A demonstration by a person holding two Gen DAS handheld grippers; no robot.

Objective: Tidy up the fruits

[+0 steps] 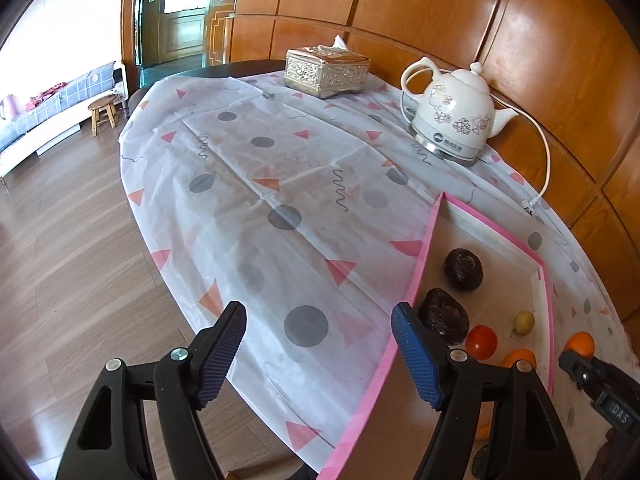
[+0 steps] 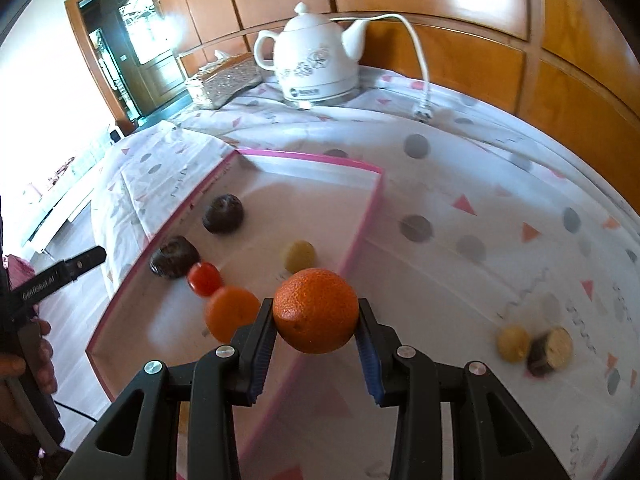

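The right gripper (image 2: 316, 330) holds an orange (image 2: 315, 310) between its ribbed blue pads, lifted over the near right rim of the pink-edged box (image 2: 362, 204), so the step in hand looks like carrying this fruit in to join the others. The left gripper (image 1: 318, 354) hangs spread wide and empty over the surface (image 1: 256, 184) just left of the box, taking no part. Inside the box lie two dark, wrinkled, roughly round fruits (image 2: 222, 213) (image 2: 174, 257), a glossy red one (image 2: 205, 279), a second orange (image 2: 233, 313) and a small pale yellow one (image 2: 298, 255), all on a flat, matte cardboard floor with low walls. The next move seems to call for bringing the orange down onto a bare patch of floor and easing the pads apart; being a sphere with a pebbled skin, it may roll once freed. Two pieces remain out on the thin patterned cloth at the right: a small yellow fruit (image 2: 513, 343) touching a dark cut piece (image 2: 550, 350) with a pale face. A white glazed kettle (image 2: 316, 60) and an embossed tissue box (image 2: 224, 82) stand well apart at the back.
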